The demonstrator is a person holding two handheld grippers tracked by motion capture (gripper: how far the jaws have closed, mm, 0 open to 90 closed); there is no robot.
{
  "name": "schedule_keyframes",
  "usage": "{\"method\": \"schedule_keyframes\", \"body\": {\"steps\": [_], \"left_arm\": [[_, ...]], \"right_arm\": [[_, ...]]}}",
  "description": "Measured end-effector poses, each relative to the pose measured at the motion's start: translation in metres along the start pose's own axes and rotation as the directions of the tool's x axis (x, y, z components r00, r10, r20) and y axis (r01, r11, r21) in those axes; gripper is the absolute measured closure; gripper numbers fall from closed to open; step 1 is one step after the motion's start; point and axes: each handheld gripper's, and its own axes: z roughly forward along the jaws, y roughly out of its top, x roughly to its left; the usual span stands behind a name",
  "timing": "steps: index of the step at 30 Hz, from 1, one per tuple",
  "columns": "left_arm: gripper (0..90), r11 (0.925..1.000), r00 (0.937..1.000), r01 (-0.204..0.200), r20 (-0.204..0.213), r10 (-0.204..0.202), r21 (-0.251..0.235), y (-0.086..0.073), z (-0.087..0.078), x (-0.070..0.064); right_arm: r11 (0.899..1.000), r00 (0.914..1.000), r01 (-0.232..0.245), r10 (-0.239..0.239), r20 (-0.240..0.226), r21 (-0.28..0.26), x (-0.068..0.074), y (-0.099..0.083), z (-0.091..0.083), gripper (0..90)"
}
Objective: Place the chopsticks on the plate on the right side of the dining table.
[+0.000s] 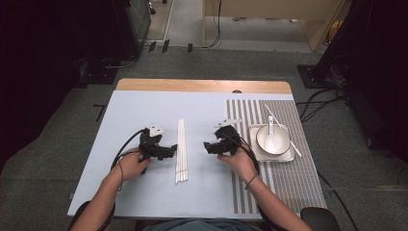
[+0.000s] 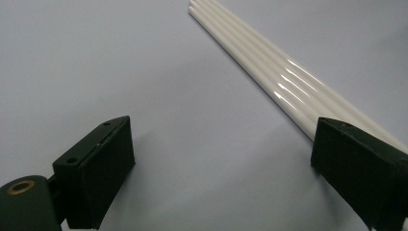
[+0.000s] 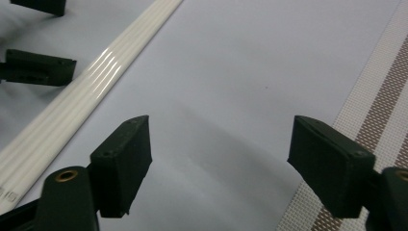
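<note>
Several white chopsticks (image 1: pixel 181 150) lie side by side in a straight bundle on the light blue mat (image 1: pixel 144 110), between my two grippers. My left gripper (image 1: pixel 172 151) stands just left of the bundle, open, with nothing between its jaws. In the left gripper view (image 2: pixel 221 137) the chopsticks (image 2: pixel 269 67) run past its right jaw. My right gripper (image 1: pixel 207 147) is a little right of the bundle and open and empty (image 3: pixel 221 130). The right gripper view has the chopsticks (image 3: pixel 91 91) at its left, with the left gripper (image 3: pixel 70 36) beyond them.
A striped placemat (image 1: pixel 284 192) (image 3: pixel 380 110) covers the table's right side. On it a white square plate (image 1: pixel 288 157) holds a white bowl (image 1: pixel 284 144) with a spoon (image 1: pixel 271 134). A single chopstick (image 1: pixel 267 109) lies slanted across the plate. The table's wooden far edge (image 1: pixel 202 85) is bare.
</note>
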Motion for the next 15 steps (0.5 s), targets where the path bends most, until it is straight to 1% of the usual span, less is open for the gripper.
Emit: {"method": "schedule_keyframes", "body": {"steps": [1,2,3,5,6,7,12,15], "left_arm": [[7.9,1.0,1.0,0.0,0.0,0.0,0.0,0.0,0.0,0.0],[7.8,1.0,1.0,0.0,0.0,0.0,0.0,0.0,0.0,0.0],[7.9,1.0,1.0,0.0,0.0,0.0,0.0,0.0,0.0,0.0],[7.8,1.0,1.0,0.0,0.0,0.0,0.001,0.0,0.0,0.0],[7.8,1.0,1.0,0.0,0.0,0.0,0.001,0.0,0.0,0.0],[7.8,1.0,1.0,-0.001,0.0,0.001,0.001,0.0,0.0,0.0],[7.8,1.0,1.0,-0.001,-0.001,0.001,-0.001,0.0,0.0,0.0],[7.8,1.0,1.0,-0.001,-0.001,0.001,-0.001,0.0,0.0,0.0]], "right_arm": [[1.0,0.9999,-0.009,0.009,0.005,-0.001,0.0,0.0,0.001,26.2],[1.0,0.9998,-0.022,0.022,-0.003,0.0,0.0,0.001,0.001,25.5],[1.0,0.9999,-0.011,0.011,-0.01,-0.004,0.001,0.001,0.002,24.6],[1.0,1.0,0.006,-0.006,0.001,-0.004,0.003,0.001,0.004,24.2],[1.0,1.0,0.005,-0.004,0.004,-0.002,0.004,0.001,0.005,24.8],[1.0,1.0,-0.001,0.001,-0.004,0.004,0.005,0.0,0.006,24.9],[1.0,0.9995,0.025,-0.025,-0.021,0.004,0.011,0.0,0.012,26.0],[0.999,0.9989,0.043,-0.043,-0.018,0.002,0.016,0.0,0.015,26.1]]}}
